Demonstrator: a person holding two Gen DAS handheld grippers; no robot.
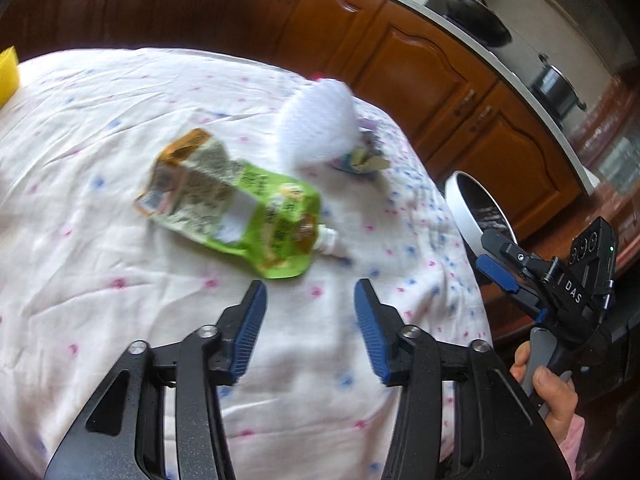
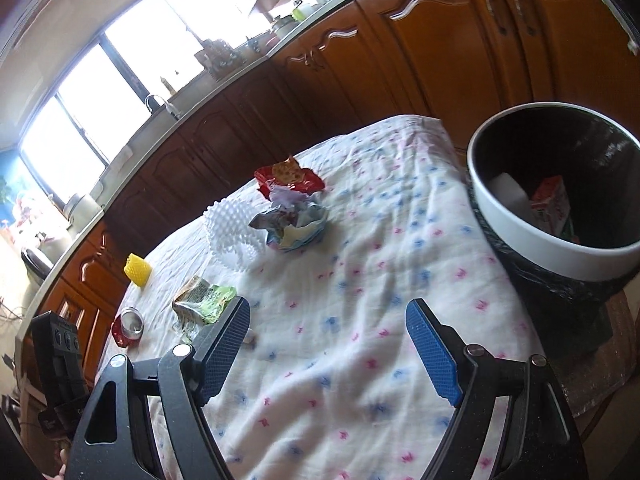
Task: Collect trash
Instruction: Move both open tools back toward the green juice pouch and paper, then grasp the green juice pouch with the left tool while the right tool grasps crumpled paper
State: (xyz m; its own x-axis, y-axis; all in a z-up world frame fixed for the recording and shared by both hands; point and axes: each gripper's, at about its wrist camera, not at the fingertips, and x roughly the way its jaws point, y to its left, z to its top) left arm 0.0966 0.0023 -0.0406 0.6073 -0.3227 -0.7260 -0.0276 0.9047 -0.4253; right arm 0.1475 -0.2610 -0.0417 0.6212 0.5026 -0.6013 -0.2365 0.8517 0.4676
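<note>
Trash is only partly collected, as I read it. My bin (image 2: 520, 216) stands at the right edge of the counter (image 2: 360, 280) and already holds a red and green carton (image 2: 554, 206) and something white (image 2: 508, 192). Still lying on the flowered cloth are a green pouch (image 1: 240, 204), a white foam net (image 2: 236, 228), a crumpled pale wrapper (image 2: 296, 224), a red snack packet (image 2: 288, 178), a yellow foam piece (image 2: 138, 270) and a crushed red can (image 2: 128, 326).

My left gripper (image 1: 310, 300) hovers just short of the green pouch, jaws open with nothing between them. My right gripper (image 2: 328, 320) hangs over bare cloth, jaws wide open and empty too. I judge most of the job is left: six pieces to lift into the bin, and the pouch looks like the next one.
</note>
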